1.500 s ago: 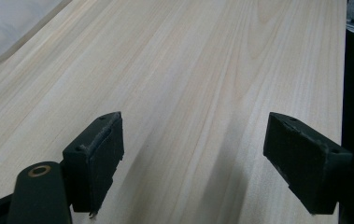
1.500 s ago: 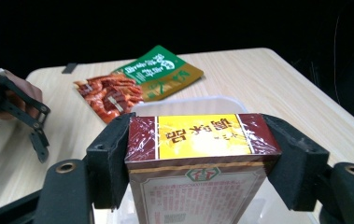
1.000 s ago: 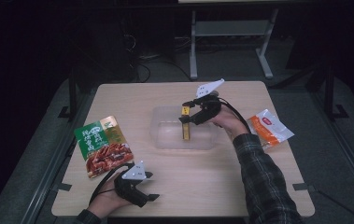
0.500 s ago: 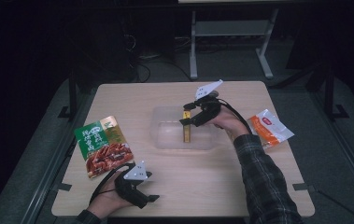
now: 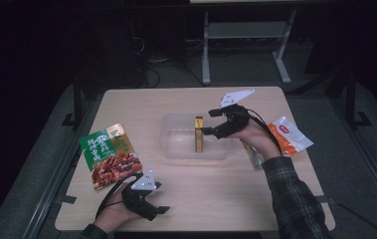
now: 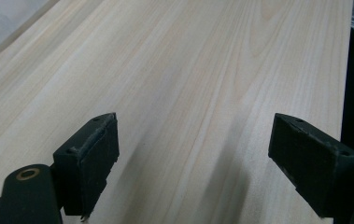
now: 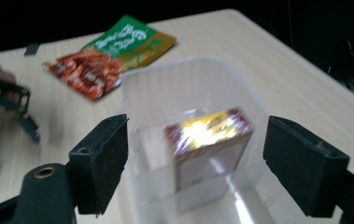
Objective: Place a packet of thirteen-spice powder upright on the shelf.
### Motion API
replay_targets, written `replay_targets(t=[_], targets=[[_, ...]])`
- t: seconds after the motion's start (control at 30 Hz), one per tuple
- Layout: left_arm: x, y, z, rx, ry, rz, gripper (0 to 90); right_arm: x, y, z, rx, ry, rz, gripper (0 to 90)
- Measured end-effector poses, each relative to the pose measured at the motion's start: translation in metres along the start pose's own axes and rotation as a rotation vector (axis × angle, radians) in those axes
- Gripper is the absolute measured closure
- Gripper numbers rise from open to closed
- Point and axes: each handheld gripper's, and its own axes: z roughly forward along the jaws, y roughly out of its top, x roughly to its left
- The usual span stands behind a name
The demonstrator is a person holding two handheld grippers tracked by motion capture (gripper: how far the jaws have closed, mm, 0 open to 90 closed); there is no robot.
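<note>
A small yellow and maroon box stands upright inside a clear plastic container at mid-table. My right gripper hovers just right of the box. Its jaws have just been opening and stand open. In the right gripper view the box sits ahead between the jaws, and neither pad touches it. The right gripper looks down into the container. Near the front edge, my left gripper rests low over bare wood, open and empty.
A green and red snack bag lies flat at the left, just beyond the left hand, and shows in the right gripper view too. An orange and white packet lies at the right edge. A dark floor surrounds the table.
The right gripper has drawn back to the right and slightly up from the box, with its jaws wider apart. The box stays upright in the container. The left gripper has kept still.
</note>
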Motion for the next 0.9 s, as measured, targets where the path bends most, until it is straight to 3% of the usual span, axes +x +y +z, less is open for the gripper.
replay_targets(t=[0.27,0.43,0.53,0.7,0.9], targets=[[-0.002,0.001,0.003,0.001,0.002,-0.013,16.1,0.033,-0.021,-0.01,0.049,-0.057,-0.021,21.3],[-0.001,0.001,0.002,0.007,0.001,-0.011,18.6,0.048,-0.033,-0.017,0.01,-0.077,0.001,22.0],[-0.002,0.001,0.002,0.0,0.002,-0.029,18.8,0.057,-0.038,-0.021,-0.008,-0.078,0.018,21.8],[0.001,0.0,-0.001,0.002,0.015,-0.027,20.1,0.074,-0.053,-0.027,0.027,-0.062,0.024,21.7],[0.004,0.0,-0.004,0.009,0.031,-0.031,21.3,0.09,-0.078,-0.031,0.065,-0.081,0.049,21.4]])
